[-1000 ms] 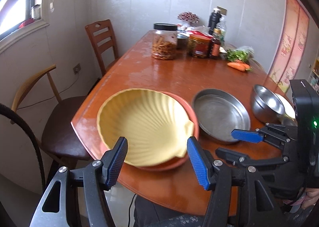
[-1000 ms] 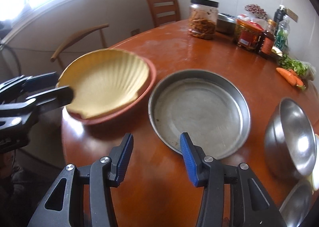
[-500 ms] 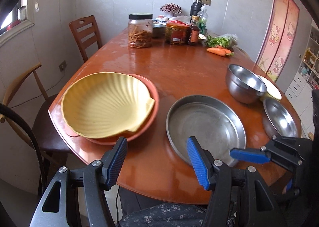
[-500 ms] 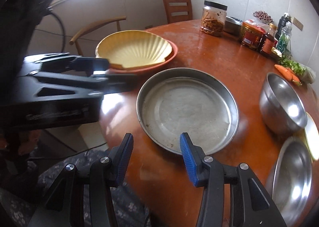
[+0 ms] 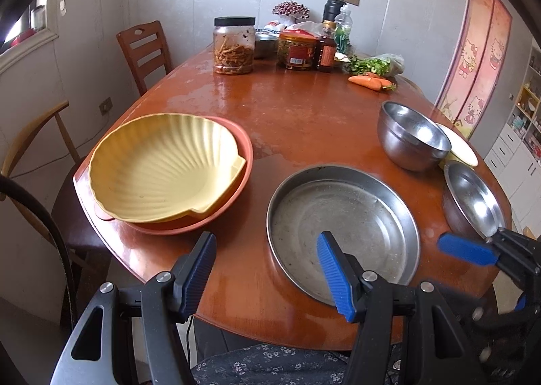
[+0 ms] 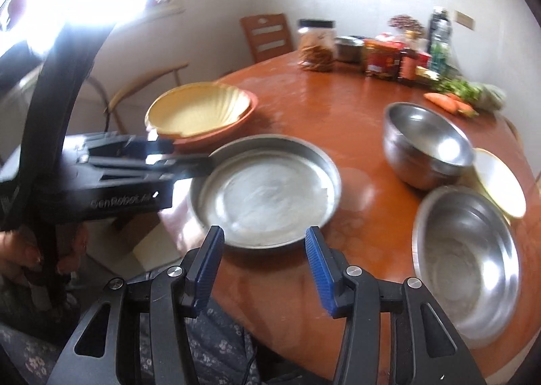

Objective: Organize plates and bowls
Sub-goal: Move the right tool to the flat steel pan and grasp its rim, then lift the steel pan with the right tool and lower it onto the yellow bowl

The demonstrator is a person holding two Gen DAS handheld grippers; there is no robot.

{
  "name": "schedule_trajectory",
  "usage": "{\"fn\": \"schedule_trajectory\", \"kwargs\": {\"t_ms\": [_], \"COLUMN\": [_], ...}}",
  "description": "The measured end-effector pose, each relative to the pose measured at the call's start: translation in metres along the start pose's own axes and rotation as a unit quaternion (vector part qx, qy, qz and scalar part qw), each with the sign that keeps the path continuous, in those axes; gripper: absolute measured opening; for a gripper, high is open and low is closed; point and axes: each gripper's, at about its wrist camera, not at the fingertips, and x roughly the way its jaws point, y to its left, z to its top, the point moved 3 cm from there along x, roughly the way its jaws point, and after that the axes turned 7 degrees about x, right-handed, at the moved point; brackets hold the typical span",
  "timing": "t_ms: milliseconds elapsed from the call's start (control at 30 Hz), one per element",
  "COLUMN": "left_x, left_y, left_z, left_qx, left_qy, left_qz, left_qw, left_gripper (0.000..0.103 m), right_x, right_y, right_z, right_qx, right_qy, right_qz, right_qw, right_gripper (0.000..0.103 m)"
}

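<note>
- We hold the left gripper [image 5: 267,270] above the near table edge, its blue-padded jaws parted with nothing between them.
- We hold the right gripper [image 6: 263,263] near the same edge, jaws likewise apart and empty; the right-wrist view is blurred.
- The yellow shell-shaped plastic plate [image 5: 165,168] sits nested inside the round terracotta-coloured plate [image 5: 241,161] at the left of the glossy brown wooden table [image 5: 297,114].
- The wide, shallow stainless-steel pan [image 5: 341,229] lies just in front of both grippers, close to the table edge and apart from the stacked plates.
- The deep stainless-steel bowl [image 5: 410,136] stands farther back on the right; a second, shallower steel bowl [image 5: 473,202] lies nearer, and a pale round plate [image 5: 461,148] shows partly behind them.
- Handling judgement: we expect the steel pieces to be rigid, fairly light and slippery on the polished top, and likely to clatter or skid if nudged.
- Grip point: we recommend pinching the upright rim of the pan at its near side, one pad inside the wall and one outside, since the flat bottom offers no hold.
- The plastic-looking shell plate should be light; its scalloped lip is the only practical hold.
- Jars, bottles and carrots [image 5: 368,82] at the far end are well apart from the working area.
</note>
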Motion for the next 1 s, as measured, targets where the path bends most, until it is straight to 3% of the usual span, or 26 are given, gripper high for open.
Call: {"fn": "schedule_trajectory", "kwargs": {"t_ms": [233,667,1000], "left_x": [0.010,0.028,0.021], "left_y": [-0.002,-0.017,-0.030], "left_z": [-0.003,-0.006,-0.008], "left_qx": [-0.008,-0.006,0.014], "left_qy": [0.008,0.004,0.003], "left_qz": [-0.003,-0.055,-0.032], "left_qw": [0.9999,0.9984,0.9994], "left_gripper": [0.062,0.062,0.060], "right_x": [0.008,0.035,0.031], "right_y": [-0.021,-0.022,-0.023], "right_z": [0.003,0.009,0.010], "right_qx": [0.063,0.052,0.043], "right_qy": [-0.009,-0.021,-0.027], "right_qz": [-0.013,-0.046,-0.054], "right_qw": [0.998,0.997,0.997], "right_gripper": [0.052,0.036,0.033]}}
